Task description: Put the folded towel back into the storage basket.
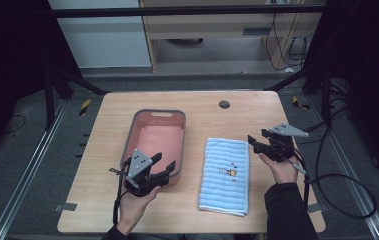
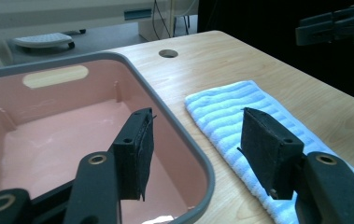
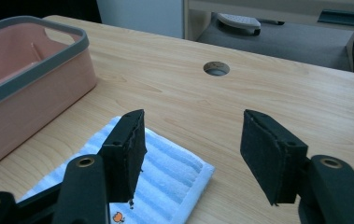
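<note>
Lying flat, blue towel (image 1: 225,175) beside pink basin (image 1: 147,119), left gripper (image 1: 163,166) over basin rim, right gripper (image 1: 255,143) near towel, jaws spread, empty.

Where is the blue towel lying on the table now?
In the high view, the blue towel lies flat on the table, right of centre, just right of the pink basin, with the right claw at its far right corner.
</note>
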Motion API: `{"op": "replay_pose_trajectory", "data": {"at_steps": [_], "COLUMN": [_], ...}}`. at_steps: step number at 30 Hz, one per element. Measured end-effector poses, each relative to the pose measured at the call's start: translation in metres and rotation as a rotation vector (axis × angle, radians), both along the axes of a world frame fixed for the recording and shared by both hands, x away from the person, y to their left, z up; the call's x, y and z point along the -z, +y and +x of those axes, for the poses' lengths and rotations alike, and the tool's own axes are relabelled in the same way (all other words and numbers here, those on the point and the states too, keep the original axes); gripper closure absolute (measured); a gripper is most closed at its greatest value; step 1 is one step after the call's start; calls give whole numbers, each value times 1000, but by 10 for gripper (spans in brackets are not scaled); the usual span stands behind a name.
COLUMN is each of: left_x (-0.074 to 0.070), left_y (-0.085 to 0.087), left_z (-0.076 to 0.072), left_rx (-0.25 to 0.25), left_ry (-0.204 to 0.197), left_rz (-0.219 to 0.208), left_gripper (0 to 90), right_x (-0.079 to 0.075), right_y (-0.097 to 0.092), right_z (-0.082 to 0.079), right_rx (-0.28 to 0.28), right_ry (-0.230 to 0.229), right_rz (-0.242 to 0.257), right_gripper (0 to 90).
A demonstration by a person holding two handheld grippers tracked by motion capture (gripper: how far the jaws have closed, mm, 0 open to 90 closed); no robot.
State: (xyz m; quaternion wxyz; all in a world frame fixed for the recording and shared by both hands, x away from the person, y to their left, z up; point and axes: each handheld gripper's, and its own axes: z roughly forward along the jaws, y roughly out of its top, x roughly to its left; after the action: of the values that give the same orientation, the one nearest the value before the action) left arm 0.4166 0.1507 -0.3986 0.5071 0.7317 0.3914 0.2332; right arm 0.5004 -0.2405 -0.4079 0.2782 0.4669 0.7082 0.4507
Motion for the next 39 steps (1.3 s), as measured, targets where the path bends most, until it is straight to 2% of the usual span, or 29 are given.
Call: {"op": "replay_pose_trajectory", "data": {"at_steps": [8,18,29,39], "left_x": [1,8,17,35], "left_y": [-17,-29,-50,-74], "left_z": [-2,-1,-1,-2], "left_rx": [34,64,108,146], "left_ry": [-2,17,36,63], "left_rz": [4,8,43,87], "left_gripper": [447,472,491,499], "right_x": [10,15,28,42], "right_y": [3,2,0,-1], "right_z": [3,4,7,8], "right_rx": [-1,0,-5,-6], "right_ry": [20,17,48,75], "right_rz": [-3,4,10,14], "right_gripper": [400,424,462,465]}}
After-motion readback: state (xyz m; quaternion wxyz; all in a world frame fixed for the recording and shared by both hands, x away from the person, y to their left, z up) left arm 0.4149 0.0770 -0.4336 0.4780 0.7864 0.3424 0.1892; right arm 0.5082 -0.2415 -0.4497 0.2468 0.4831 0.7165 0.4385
